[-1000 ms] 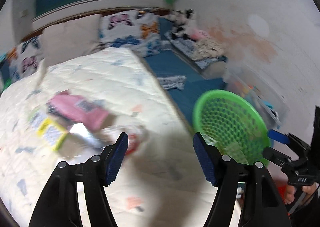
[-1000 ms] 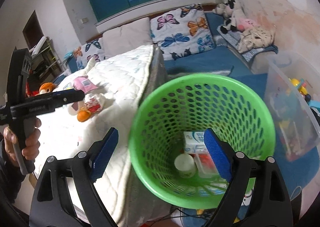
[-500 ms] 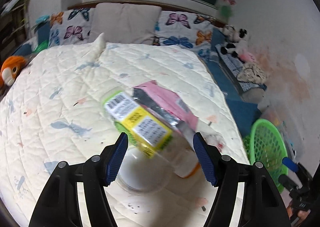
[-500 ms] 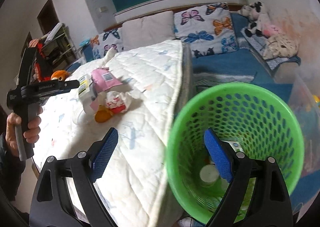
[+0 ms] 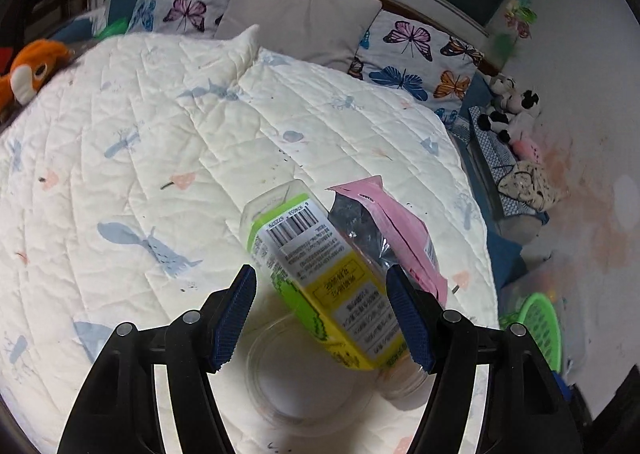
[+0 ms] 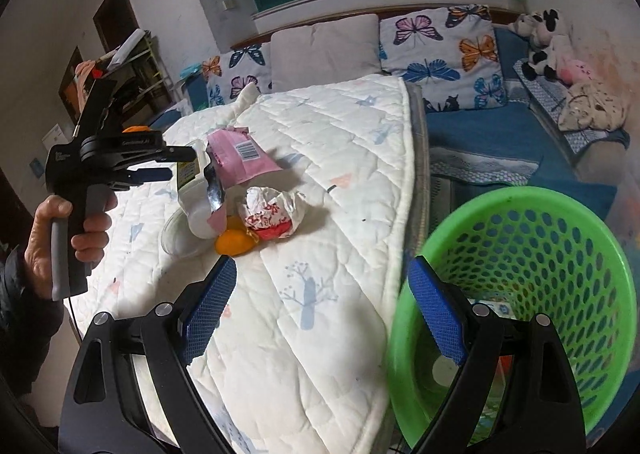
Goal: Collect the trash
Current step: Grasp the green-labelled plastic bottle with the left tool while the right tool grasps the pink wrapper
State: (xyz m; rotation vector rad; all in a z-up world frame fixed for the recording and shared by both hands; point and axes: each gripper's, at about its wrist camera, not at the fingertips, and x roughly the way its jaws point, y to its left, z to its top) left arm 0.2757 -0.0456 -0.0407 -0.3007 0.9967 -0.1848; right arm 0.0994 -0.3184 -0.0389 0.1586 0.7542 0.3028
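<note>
A clear plastic bottle with a green and yellow label (image 5: 320,266) lies on the white quilt (image 5: 160,142), next to a pink foil wrapper (image 5: 396,230). My left gripper (image 5: 324,310) is open, its fingers on either side of the bottle. In the right wrist view the left gripper (image 6: 176,164) reaches the bottle (image 6: 192,190), with a crumpled red and white wrapper (image 6: 272,212), an orange piece (image 6: 234,242) and a clear lid (image 6: 176,238) beside it. My right gripper (image 6: 320,306) is open and empty, by the green mesh basket (image 6: 532,294).
The basket stands beside the bed's right edge (image 6: 404,214) and holds some trash; it also shows in the left wrist view (image 5: 540,326). Butterfly pillows (image 6: 440,50) and a grey pillow (image 6: 324,50) line the headboard. Plush toys (image 6: 548,38) lie on a blue mat.
My left gripper has swung from the basket to the trash pile and closed in around the bottle. My right gripper has shifted left, so the basket now sits at its right.
</note>
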